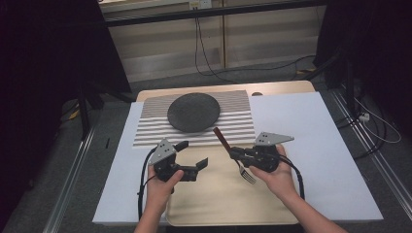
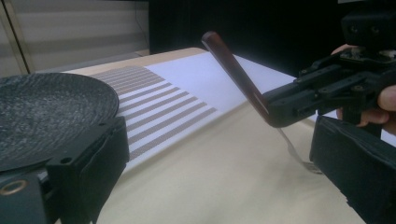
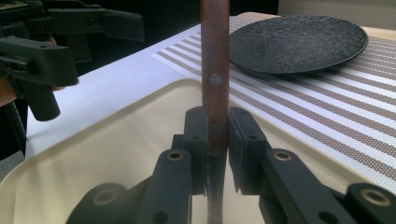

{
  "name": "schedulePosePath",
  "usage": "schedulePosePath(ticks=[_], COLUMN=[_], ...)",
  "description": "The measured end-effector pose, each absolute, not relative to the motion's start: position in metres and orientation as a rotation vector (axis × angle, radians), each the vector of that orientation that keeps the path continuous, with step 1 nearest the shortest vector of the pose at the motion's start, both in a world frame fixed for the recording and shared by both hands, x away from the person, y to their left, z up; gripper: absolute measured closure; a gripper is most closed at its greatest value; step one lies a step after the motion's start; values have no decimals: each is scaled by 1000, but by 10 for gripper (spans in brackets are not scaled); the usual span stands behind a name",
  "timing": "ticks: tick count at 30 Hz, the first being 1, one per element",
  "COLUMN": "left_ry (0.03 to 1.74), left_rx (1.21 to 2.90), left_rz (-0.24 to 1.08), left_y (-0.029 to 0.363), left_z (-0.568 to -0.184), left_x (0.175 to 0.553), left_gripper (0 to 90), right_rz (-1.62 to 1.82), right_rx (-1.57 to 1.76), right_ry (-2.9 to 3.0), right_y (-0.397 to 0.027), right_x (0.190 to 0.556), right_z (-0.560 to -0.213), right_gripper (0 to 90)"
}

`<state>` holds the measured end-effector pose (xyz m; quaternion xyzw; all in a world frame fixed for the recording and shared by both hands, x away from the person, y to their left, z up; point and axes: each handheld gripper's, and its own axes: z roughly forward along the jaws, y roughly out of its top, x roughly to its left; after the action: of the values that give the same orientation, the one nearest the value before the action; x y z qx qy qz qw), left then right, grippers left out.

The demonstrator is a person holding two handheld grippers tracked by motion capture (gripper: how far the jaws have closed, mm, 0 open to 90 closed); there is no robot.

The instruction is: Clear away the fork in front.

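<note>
A: From the high view, your right claw (image 1: 234, 153) is clamped on the fork (image 1: 233, 154) at the handle, lifted over the tray (image 1: 218, 206) near the desk's front edge. The handle tip points toward the plate (image 1: 194, 112); the tines hang down toward you.

B: And my left?

A: Your left claw (image 1: 193, 154) stands wide, holding nothing, over the tray's left side, beside the mat's (image 1: 238, 121) front edge.

B: What about the left gripper view?

A: There the fork (image 2: 243, 84) slants up out of your right claw (image 2: 280, 112), its tines low over the tray (image 2: 210, 186). The plate (image 2: 51, 112) sits on the mat (image 2: 159, 112), bare on the part that shows.

B: And the right gripper view?

A: Your right claw (image 3: 217, 133) pinches the wooden handle of the fork (image 3: 215, 70) just under its lower rivet. The plate (image 3: 299, 42) lies beyond on the mat (image 3: 327, 112), and your left claw (image 3: 88, 56) waits apart at the left.

B: So how far along am I?

A: I'd judge the pickup is done. The fork is off the tray but not yet set down; placing it by the plate looks like what's left.
</note>
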<state>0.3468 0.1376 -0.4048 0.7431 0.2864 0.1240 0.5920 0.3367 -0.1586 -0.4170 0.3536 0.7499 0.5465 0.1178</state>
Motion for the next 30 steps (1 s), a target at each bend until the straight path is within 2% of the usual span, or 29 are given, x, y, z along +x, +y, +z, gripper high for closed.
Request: schedulePosePath(ticks=[10, 15, 19, 20, 21, 23, 24, 25, 26, 28, 30], left_ry=[743, 758, 790, 788, 788, 813, 820, 817, 812, 814, 813], left_rx=[1689, 1644, 1593, 1583, 1565, 1514, 1520, 1530, 1527, 1531, 1533], left_rz=[218, 170, 116, 104, 78, -15, -12, 19, -20, -11, -21], left_y=[115, 105, 99, 98, 98, 98, 98, 97, 98, 102, 105], left_z=[-406, -406, -405, -404, -404, -403, -401, -399, -398, -395, -393], left_x=[355, 358, 360, 360, 361, 362, 361, 361, 362, 362, 362], left_gripper=[54, 173, 352, 433, 618, 748, 789, 804, 810, 810, 810], right_rz=[1623, 1626, 1647, 1648, 1647, 1644, 1632, 1629, 1641, 1641, 1637], right_rx=[1000, 970, 964, 958, 945, 933, 926, 911, 905, 916, 909], right_ry=[2219, 2224, 2234, 2222, 2219, 2225, 2224, 2233, 2232, 2204, 2197], right_y=[-148, -144, -142, -142, -141, -138, -137, -135, -136, -136, -139], right_x=[334, 330, 330, 329, 328, 327, 326, 326, 325, 323, 321], right_z=[-415, -412, -410, -410, -409, -409, -409, -410, -410, -410, -410], right_gripper=[783, 783, 782, 782, 782, 780, 783, 888, 830, 731, 716])
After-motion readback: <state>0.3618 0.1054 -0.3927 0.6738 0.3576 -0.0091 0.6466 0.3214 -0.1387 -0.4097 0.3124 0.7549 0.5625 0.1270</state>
